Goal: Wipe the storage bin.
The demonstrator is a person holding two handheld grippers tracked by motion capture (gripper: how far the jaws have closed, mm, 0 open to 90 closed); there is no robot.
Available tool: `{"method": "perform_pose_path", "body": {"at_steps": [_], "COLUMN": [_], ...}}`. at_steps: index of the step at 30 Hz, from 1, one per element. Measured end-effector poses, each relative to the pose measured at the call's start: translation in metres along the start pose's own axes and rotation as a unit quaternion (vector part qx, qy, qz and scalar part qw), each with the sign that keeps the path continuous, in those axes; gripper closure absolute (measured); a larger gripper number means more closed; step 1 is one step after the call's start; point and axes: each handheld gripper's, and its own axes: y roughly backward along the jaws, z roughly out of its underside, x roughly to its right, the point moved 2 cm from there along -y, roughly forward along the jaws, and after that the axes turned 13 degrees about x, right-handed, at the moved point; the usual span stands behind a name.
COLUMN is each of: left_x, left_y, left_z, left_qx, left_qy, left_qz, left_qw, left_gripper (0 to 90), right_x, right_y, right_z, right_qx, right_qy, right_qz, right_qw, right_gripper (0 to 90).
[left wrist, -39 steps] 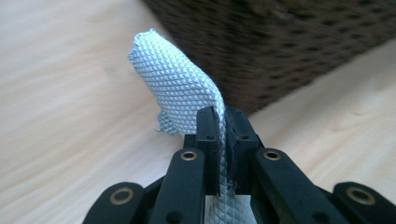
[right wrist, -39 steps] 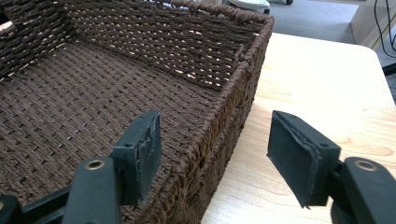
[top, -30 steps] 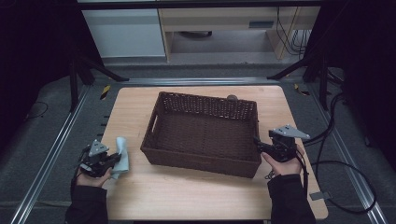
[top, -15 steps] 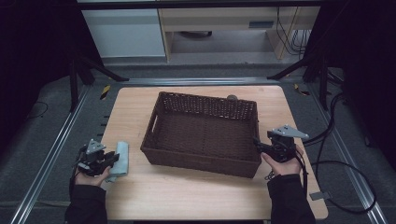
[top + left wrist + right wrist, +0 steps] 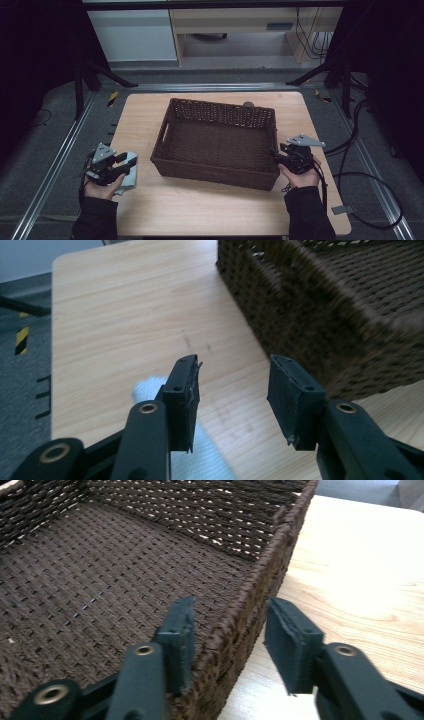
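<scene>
Jaws on the left gripper [image 5: 121, 162] just opened over a pale-blue cloth [image 5: 150, 386]; the right gripper [image 5: 227, 645], closing, straddles the dark woven wicker basket [image 5: 210, 172] rim on a light wood table [image 5: 210, 210].

A pale wooden worktop [image 5: 230, 210] with rounded corners stands on dark grey carpeted floor [image 5: 45, 150]. Metal rails [image 5: 55, 165] run along the floor on its left and right, and another crosses at the far edge. A yellow-and-black striped marker [image 5: 113, 98] lies on the floor near the far left corner. Black cables [image 5: 365, 185] loop over the floor at the right. At the far side stand a white cabinet [image 5: 132, 35] and a light wooden shelf unit [image 5: 240, 25]. Dark curtains [image 5: 35, 50] close both sides, and black stand legs [image 5: 107, 75] slant down before them.
</scene>
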Motion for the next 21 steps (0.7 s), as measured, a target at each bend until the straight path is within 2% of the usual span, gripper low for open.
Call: {"method": "perform_pose_path", "body": {"at_steps": [4,12,18,21], "left_x": [0.007,0.021,0.037,0.041], "left_y": [-0.005,-0.017,-0.038,-0.046], "left_z": [-0.010,-0.035,-0.038,-0.033], "left_qx": [0.003,0.035,0.022,0.010], "left_qy": [-0.011,-0.007,-0.022,-0.029], "left_qz": [0.009,0.035,0.051,0.057], "left_qw": [0.9999,0.9988,0.9982,0.9979], "left_gripper": [52.9,53.7,57.3,59.2], "right_x": [-0.002,0.001,0.003,0.003], "right_y": [-0.003,-0.005,-0.006,-0.005], "right_z": [0.000,-0.001,-0.001,-0.002], "right_qx": [0.000,0.001,0.006,0.013], "right_qy": [0.002,-0.003,-0.006,-0.007], "right_qz": [0.000,0.003,0.002,0.003], "right_qw": [1.0000,1.0000,1.0000,0.9999], "right_gripper": [63.7,67.7,67.5,60.6]}}
